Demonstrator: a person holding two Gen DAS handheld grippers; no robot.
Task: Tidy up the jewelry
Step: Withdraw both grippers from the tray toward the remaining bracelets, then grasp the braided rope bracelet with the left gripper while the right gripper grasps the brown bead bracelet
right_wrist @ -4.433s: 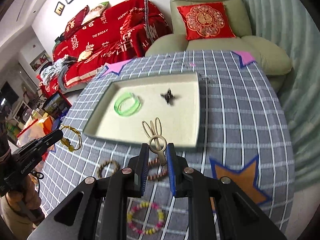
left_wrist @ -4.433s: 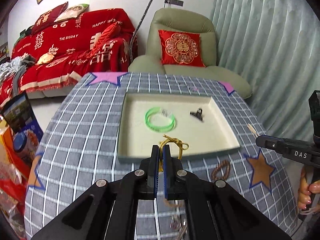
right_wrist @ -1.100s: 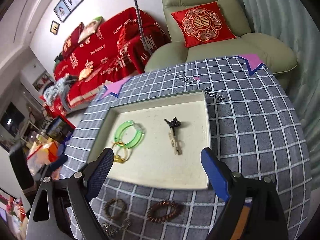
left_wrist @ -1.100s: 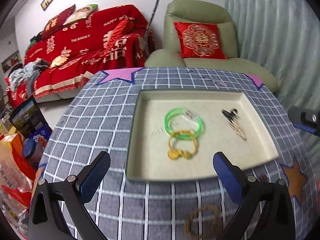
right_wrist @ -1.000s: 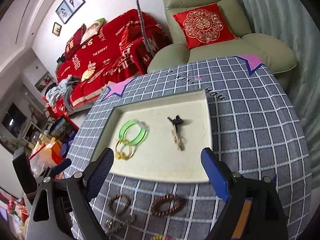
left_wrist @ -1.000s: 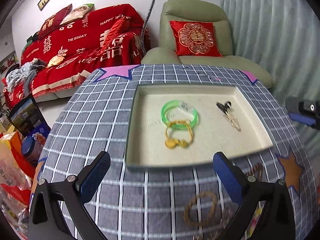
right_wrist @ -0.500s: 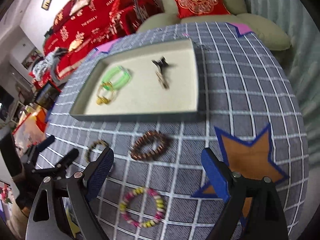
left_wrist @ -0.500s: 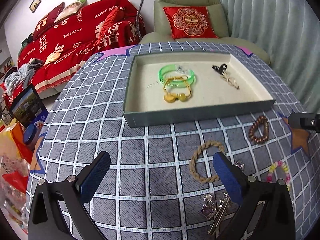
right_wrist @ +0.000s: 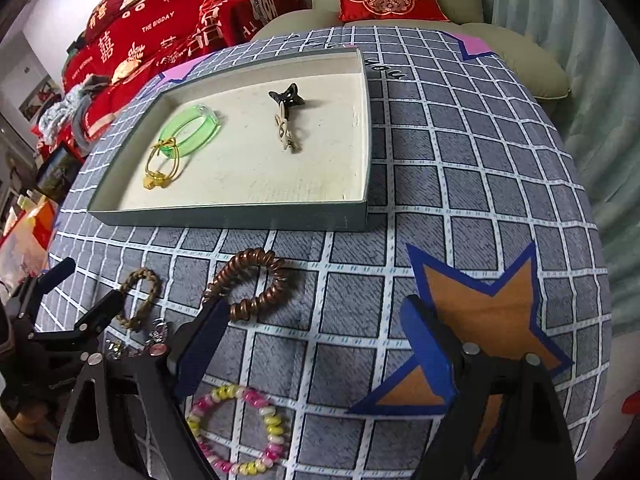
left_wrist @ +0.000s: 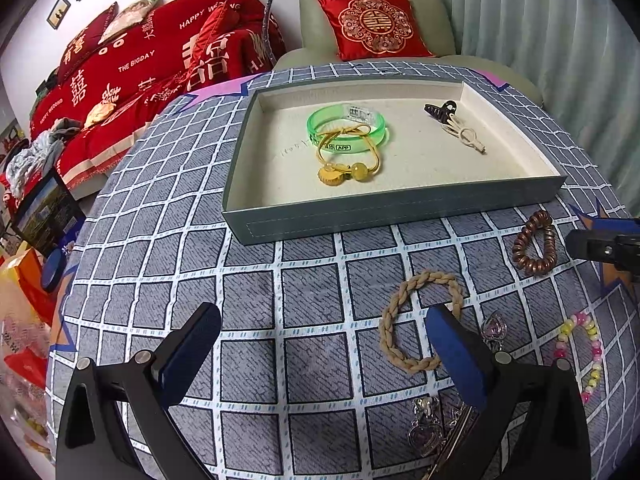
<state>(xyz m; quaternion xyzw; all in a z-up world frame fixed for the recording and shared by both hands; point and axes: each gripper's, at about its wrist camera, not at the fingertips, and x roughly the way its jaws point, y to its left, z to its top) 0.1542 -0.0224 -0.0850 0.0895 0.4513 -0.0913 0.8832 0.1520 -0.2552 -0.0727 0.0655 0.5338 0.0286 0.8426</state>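
Note:
A grey tray (left_wrist: 392, 204) (right_wrist: 240, 216) holds a green bangle (left_wrist: 346, 128) (right_wrist: 190, 130), a gold cord bracelet (left_wrist: 348, 160) (right_wrist: 160, 168), a black hair clip (left_wrist: 440, 111) (right_wrist: 287, 98) and a beige hairpin (left_wrist: 464, 136) (right_wrist: 286, 130). On the cloth in front lie a braided tan bracelet (left_wrist: 418, 320) (right_wrist: 140, 298), a brown coil bracelet (left_wrist: 534, 244) (right_wrist: 252, 280), a pink-yellow bead bracelet (left_wrist: 588, 356) (right_wrist: 236, 428) and silver heart charms (left_wrist: 428, 428). My left gripper (left_wrist: 324, 352) is open and empty, its right finger over the tan bracelet. My right gripper (right_wrist: 312, 348) is open and empty, its left finger at the coil bracelet.
The round table has a grey checked cloth (left_wrist: 160, 208) with star patches (right_wrist: 480, 316). A red-covered sofa (left_wrist: 140, 64) and a green armchair with a red cushion (left_wrist: 372, 24) stand behind. Bags and boxes (left_wrist: 28, 280) sit left of the table. A curtain (left_wrist: 560, 20) hangs at the right.
Both grippers let go of the gold bracelet and the hairpin into the tray and opened. They have since drawn back and lowered toward the loose jewelry in front of the tray.

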